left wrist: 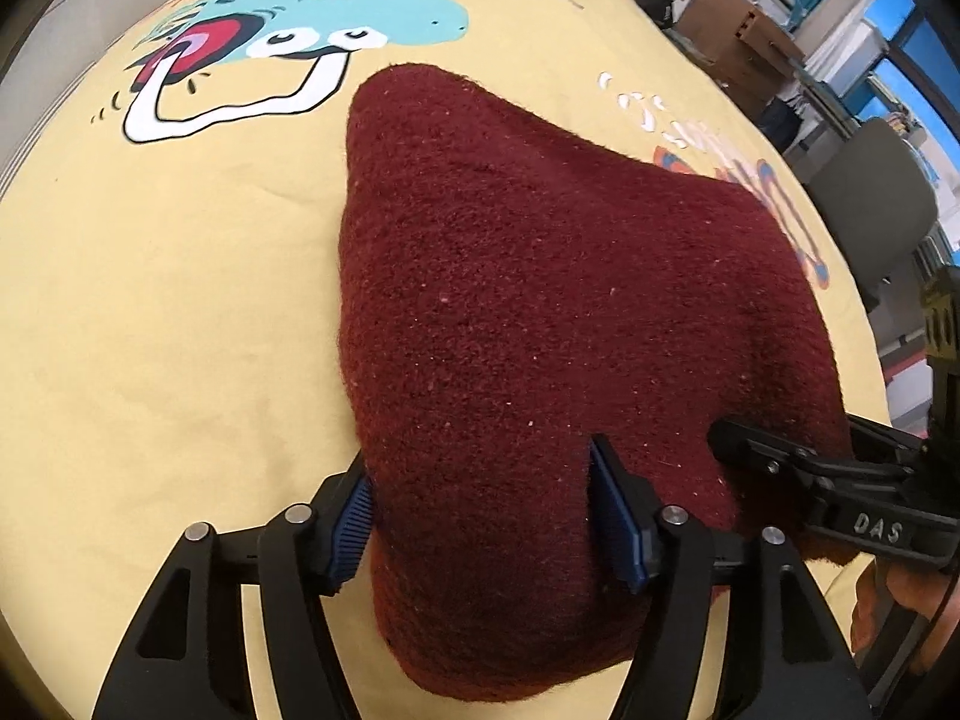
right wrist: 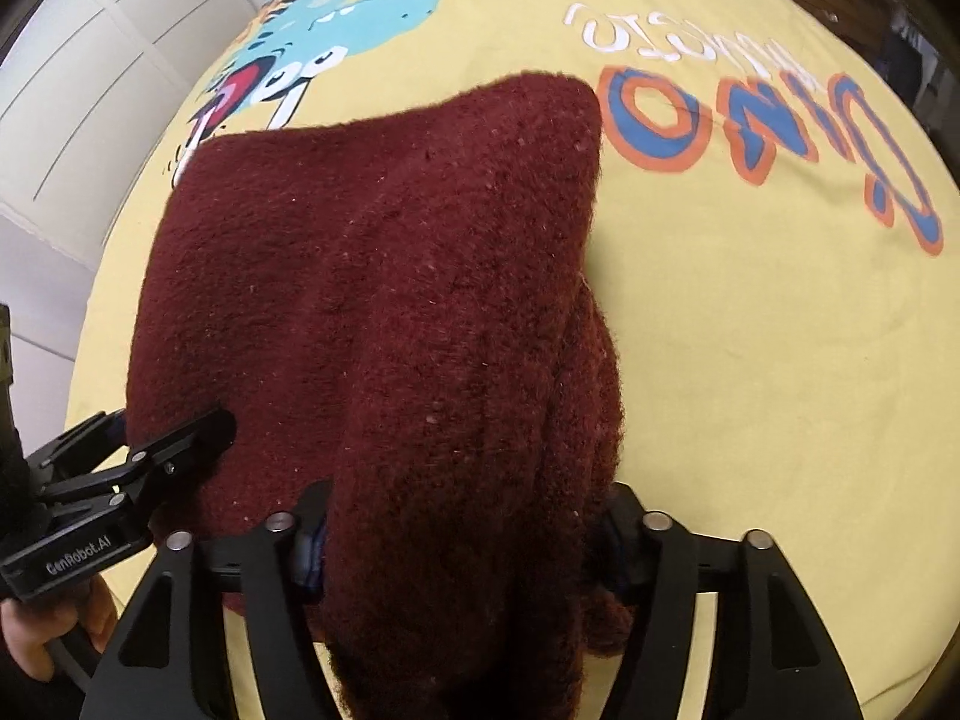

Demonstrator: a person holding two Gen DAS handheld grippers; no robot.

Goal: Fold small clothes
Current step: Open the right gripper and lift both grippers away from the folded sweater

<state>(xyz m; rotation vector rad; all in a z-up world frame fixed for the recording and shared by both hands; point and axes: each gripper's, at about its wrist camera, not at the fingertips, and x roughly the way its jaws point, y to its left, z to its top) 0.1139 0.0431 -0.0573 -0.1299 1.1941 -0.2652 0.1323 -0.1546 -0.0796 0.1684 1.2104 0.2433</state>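
Maroon fleece garment [left wrist: 540,300] is lying bunched on a yellow sheet [left wrist: 150,300] printed with a cartoon dinosaur [left wrist: 336,6], its near edge raised off the sheet by both tools. The left gripper [left wrist: 486,516] is pinching a thick fold of the near-left edge between its blue-padded fingers [left wrist: 354,516], jaws held fairly wide by the bulk. The right gripper [right wrist: 462,534] is clamping the near-right edge, where the cloth is draping over its fingers and hiding the pads. Orange and blue lettering [right wrist: 768,132] is showing on the sheet far right of the garment.
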